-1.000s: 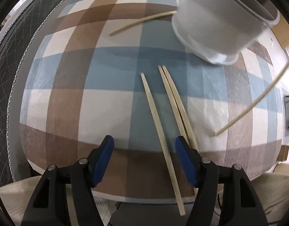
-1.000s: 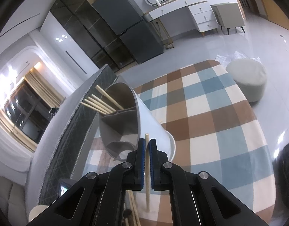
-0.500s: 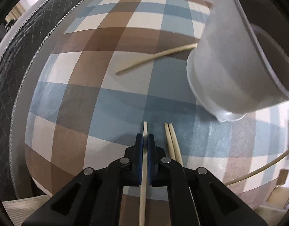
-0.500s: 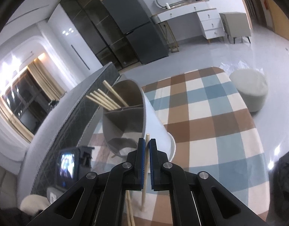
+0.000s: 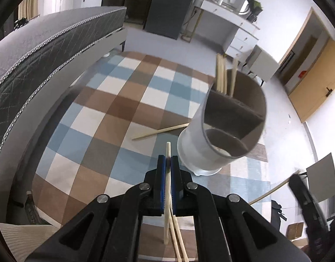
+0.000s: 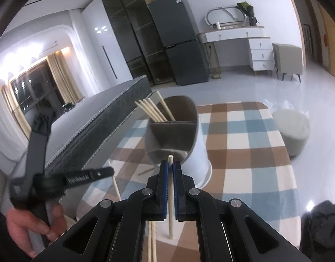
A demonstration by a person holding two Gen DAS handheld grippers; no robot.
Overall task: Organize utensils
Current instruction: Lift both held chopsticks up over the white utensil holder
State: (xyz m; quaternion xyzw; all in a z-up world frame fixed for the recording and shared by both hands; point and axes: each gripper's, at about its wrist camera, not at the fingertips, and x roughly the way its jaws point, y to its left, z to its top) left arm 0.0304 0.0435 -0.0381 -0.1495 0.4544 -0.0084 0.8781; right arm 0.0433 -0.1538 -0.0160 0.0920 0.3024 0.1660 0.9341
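My left gripper point(image 5: 167, 160) is shut on a pale wooden chopstick point(image 5: 166, 198) and holds it above the checked table point(image 5: 115, 100), just left of the white divided holder point(image 5: 224, 128). Several chopsticks point(image 5: 222, 76) stand in the holder's far compartment. One loose chopstick point(image 5: 160, 131) lies on the cloth left of the holder, and two more point(image 5: 178, 238) lie below my fingers. My right gripper point(image 6: 171, 166) is shut on another chopstick point(image 6: 170, 198), its tip in front of the holder point(image 6: 174, 135). The left gripper's body point(image 6: 38, 166) and a hand show at the left of the right wrist view.
A grey quilted mattress point(image 5: 36, 50) runs along the table's left side. A round pouf point(image 6: 294, 131) stands on the floor to the right. A white dresser point(image 6: 243, 43) and a dark fridge point(image 6: 178, 37) stand at the far wall.
My left gripper closed on a chopstick on the cloth, then lifted and tilted up with it. The right gripper kept its chopstick and moved nearer the holder's mouth.
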